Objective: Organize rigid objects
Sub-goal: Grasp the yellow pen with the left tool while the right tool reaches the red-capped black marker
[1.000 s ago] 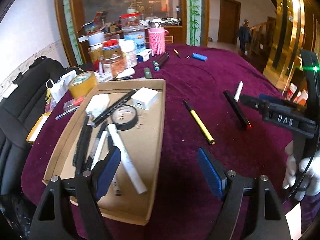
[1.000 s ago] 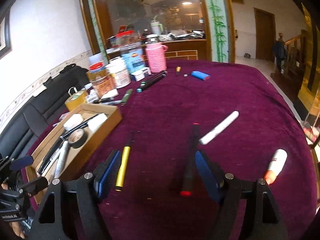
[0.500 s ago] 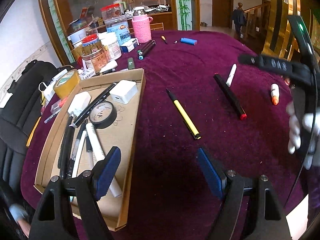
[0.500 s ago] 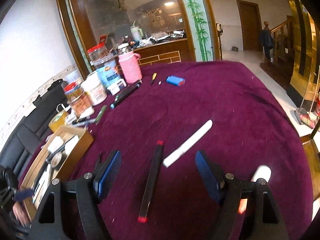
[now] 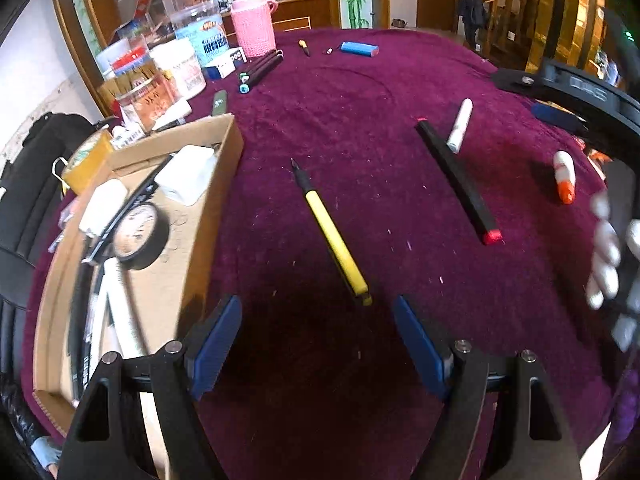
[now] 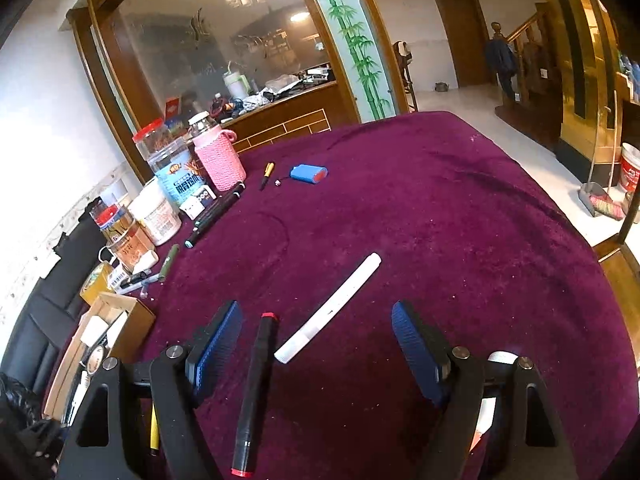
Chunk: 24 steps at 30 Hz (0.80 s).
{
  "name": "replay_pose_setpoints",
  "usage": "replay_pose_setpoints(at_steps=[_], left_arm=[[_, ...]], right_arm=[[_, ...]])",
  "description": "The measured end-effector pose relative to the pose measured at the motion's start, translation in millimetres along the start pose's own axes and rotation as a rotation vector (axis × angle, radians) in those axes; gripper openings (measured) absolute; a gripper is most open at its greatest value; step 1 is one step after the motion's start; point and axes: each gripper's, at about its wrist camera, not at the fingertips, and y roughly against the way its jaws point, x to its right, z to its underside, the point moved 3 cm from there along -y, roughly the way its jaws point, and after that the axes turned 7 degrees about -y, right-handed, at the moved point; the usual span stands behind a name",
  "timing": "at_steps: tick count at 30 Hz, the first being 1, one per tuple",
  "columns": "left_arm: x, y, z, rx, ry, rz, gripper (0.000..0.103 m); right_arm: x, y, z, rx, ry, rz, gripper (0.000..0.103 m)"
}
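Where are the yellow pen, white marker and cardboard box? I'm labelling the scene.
yellow pen (image 5: 336, 240), left wrist view, mid-barrel
white marker (image 6: 332, 306), right wrist view, mid-body
cardboard box (image 5: 218, 196), left wrist view, right wall

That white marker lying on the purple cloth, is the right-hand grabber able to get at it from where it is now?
Probably yes. The right gripper is open, and the white marker lies flat with its near end between the fingers. Only the black marker lies close beside it, not touching, so it might get nudged.

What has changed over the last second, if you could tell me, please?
The right gripper has advanced over the black marker and white pen; the left gripper swung from the cardboard box toward the yellow pen. Both stay open; objects unmoved.
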Motion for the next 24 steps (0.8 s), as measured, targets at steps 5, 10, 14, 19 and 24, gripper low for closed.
replay_pose_setpoints(at_steps=[5,10,14,19,24], left_arm=[[-14,-29,-12,0.002,0.052,-0.065,0.078],[-4,-36,-19,0.025,0.02,-0.064,0.078],[-6,-39,-21,0.034,0.009,-0.043,0.079],[-6,-39,-21,0.054,-0.005,-0.04,0.08],[-4,-41,-24,0.047,0.001,-0.039,0.082]], right_arm=[[-5,-2,4,-0.021,0.0,-0.026,0.081],[-7,-2,7,-0.008,0.023,-0.002,0.081],[-4,-7,8,-0.013,0.026,0.023,0.081],[-3,-14,10,-0.033,0.027,0.041,0.081],[-3,-13,10,-0.028,0.031,0.041,0.081]])
